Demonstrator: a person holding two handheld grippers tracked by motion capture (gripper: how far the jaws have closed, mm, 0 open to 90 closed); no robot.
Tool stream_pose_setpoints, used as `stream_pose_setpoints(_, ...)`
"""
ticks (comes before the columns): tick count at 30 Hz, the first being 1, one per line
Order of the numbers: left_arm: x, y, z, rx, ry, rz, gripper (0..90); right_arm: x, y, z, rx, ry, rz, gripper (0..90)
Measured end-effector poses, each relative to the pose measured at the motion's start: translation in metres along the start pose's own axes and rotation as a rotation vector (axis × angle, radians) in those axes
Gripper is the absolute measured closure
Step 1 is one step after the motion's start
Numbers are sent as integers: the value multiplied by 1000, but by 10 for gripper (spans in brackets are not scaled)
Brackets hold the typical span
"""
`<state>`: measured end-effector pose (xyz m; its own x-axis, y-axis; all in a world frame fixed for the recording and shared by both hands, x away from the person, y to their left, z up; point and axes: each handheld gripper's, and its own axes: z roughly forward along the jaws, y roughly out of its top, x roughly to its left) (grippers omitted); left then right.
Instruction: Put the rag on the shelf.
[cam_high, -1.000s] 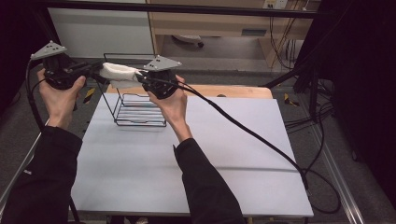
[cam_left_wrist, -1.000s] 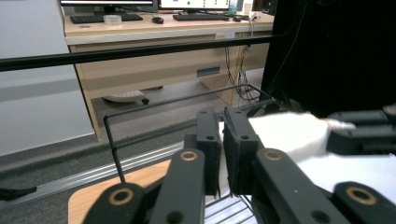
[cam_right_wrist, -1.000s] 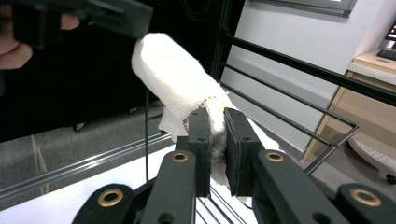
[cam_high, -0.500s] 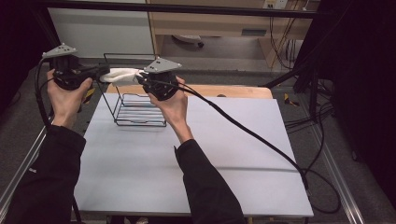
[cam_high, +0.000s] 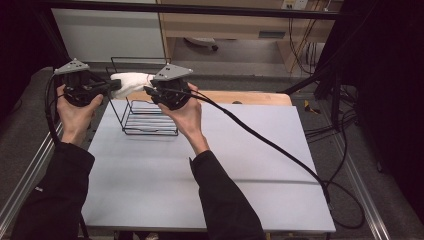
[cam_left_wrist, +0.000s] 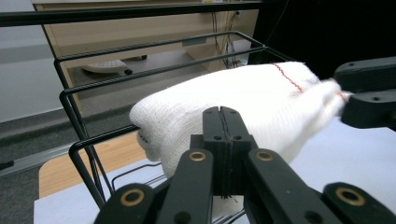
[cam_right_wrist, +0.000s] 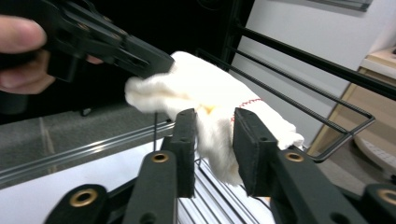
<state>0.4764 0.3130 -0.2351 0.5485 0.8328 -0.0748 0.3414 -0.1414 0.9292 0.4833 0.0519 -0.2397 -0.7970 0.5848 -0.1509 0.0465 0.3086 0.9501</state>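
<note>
Left gripper (cam_high: 112, 86) was pressed fully together, pinching one end of the white cloth glove (cam_high: 131, 80). In the left gripper view the glove (cam_left_wrist: 224, 109) bulged out just past the closed tips. Right gripper (cam_high: 149, 91) had just been opening: jaws spread, the glove's other end (cam_right_wrist: 212, 114) hanging in the gap between the pads, not clamped as far as I could tell. The glove spanned between the two tongs, level with the top rim of the black wire basket (cam_high: 145, 119), which sat on the white table (cam_high: 240, 165) below and just beyond both tips.
</note>
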Motion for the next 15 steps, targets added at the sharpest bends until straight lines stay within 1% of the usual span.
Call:
stream_pose_setpoints(2,0,-1,1,0,3,3,898,1,2,-3,-2,6,-9,688)
stream_pose_setpoints(4,0,-3,2,3,8,5,898,1,4,-7,-9,8,-7,676)
stream_pose_setpoints(6,0,-5,3,7,7,7,898,1,7,-10,-23,12,8,682)
stream_pose_setpoints(7,0,-6,3,7,7,7,898,0,8,-11,-31,19,21,696)
stream_pose_setpoints(8,0,-7,3,8,6,8,898,-1,9,-11,-34,29,39,729)
stream_pose_setpoints(10,-1,-9,3,9,6,17,898,-3,9,-9,-18,48,69,807)
stream_pose_setpoints(12,-3,-11,2,10,4,24,898,-3,5,-4,16,48,75,864)
stream_pose_setpoints(13,-3,-13,1,10,3,28,897,-1,-1,3,50,58,81,887)
stream_pose_setpoints(14,-4,-15,0,10,3,33,897,-1,-1,3,50,58,81,887)
stream_pose_setpoints(15,-4,-17,0,11,5,35,896,1,-4,6,67,58,80,892)
